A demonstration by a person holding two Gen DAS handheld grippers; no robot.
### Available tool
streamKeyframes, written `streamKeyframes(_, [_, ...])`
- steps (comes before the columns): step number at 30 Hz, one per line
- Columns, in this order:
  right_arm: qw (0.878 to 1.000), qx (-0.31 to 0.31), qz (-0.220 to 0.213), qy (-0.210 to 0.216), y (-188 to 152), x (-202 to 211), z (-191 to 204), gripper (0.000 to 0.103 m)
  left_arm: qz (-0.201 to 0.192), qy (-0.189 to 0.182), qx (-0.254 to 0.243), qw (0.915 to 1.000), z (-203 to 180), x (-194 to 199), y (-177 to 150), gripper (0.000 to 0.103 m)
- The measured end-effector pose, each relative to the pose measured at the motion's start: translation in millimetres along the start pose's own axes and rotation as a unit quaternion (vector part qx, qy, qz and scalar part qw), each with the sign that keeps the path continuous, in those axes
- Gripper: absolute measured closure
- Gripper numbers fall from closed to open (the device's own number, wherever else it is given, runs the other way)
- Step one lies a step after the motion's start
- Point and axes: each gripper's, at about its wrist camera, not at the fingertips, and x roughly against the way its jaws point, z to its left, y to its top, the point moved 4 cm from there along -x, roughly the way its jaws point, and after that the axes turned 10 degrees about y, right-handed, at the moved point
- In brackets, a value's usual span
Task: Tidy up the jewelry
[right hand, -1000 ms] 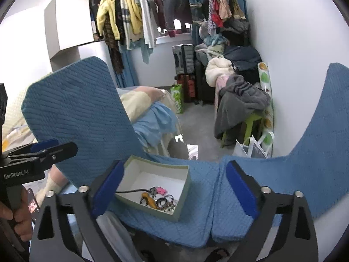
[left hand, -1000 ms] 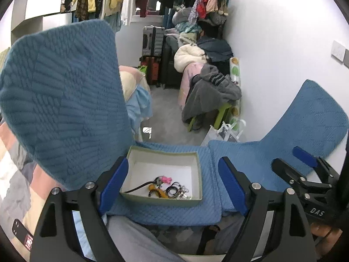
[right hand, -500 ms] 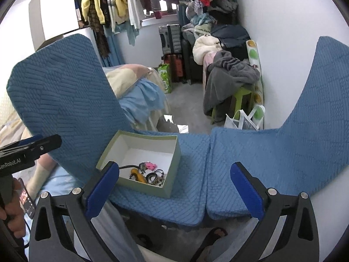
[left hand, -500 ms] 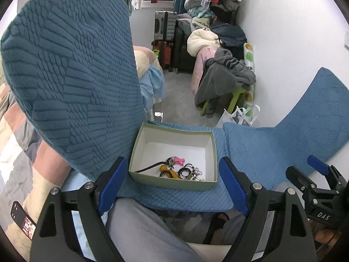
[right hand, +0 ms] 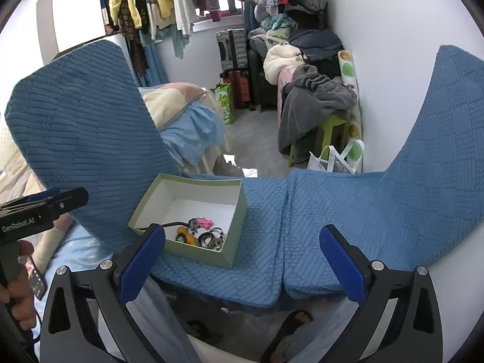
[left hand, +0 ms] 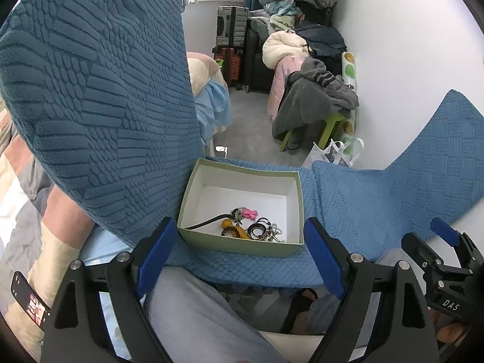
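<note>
Both the left claw and right claw gape empty above the jewelry box, blue chair backs flanking it.

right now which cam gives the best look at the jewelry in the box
The left wrist view: the jewelry lies nearly centred between the open fingers, with nothing in front of it. In the right wrist view the same pile sits off to the left, and that gripper's left fingertip covers the box's near corner.

You see a pale green box with a white inside, resting on blue cushions quilted in a block pattern. In it lie a pink piece, an orange piece and black rings. Your gripper pads are bright blue on black frames.
</note>
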Motion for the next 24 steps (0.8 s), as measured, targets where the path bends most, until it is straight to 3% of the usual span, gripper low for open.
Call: streamKeyframes(24, [1.000,-0.002,-0.012,0.001,3.1,9.4,-4.5,0.001,-0.006,-0.004,-0.003,1.0000,-0.6,7.7,0.3,0.018])
